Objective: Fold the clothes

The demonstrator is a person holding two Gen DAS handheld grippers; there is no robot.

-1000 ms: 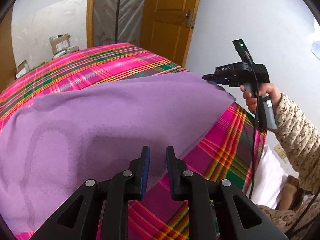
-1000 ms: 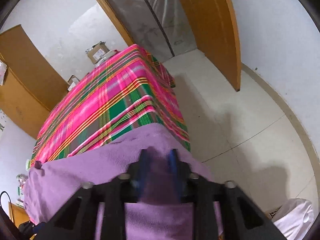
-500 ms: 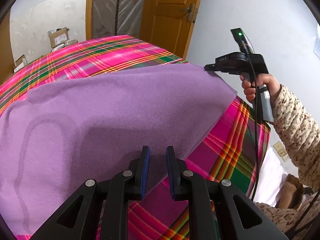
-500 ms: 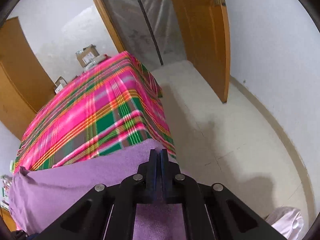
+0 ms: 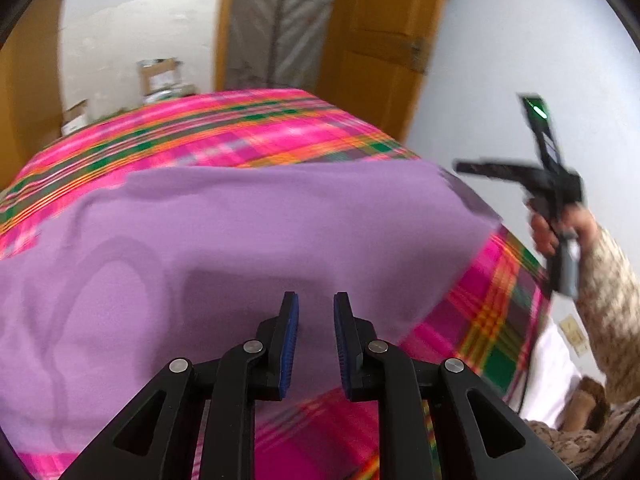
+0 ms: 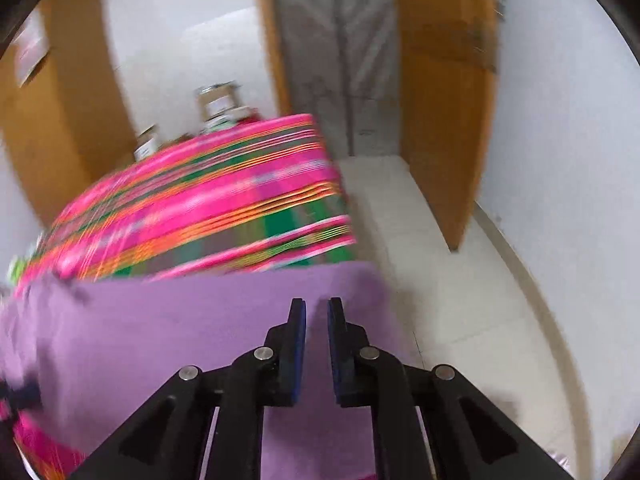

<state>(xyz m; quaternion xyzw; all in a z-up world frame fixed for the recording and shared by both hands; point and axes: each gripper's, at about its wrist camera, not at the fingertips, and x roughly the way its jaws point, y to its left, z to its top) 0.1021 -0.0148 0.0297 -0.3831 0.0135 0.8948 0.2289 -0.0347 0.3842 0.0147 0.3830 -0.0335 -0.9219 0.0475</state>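
1. Left wrist view: the left claw [image 5: 313, 312] is open with a narrow gap, above the purple cloth [image 5: 240, 240] lying flat on the plaid bed [image 5: 248, 136].
2. The right claw [image 6: 316, 320] is also slightly open, holding nothing, over the cloth's corner.

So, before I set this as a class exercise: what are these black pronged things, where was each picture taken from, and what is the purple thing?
Each black pronged thing is a hand-held tool with two fingers; a person holds one in each hand. Each picture comes from a camera on one tool, looking along its fingers. The left tool is open above a purple cloth spread on a bed with a pink plaid cover. In that same view you see the person's right hand gripping the other tool's handle. The right tool, shown in its own picture, is also open over the cloth, gripping nothing. Both pictures are blurred.
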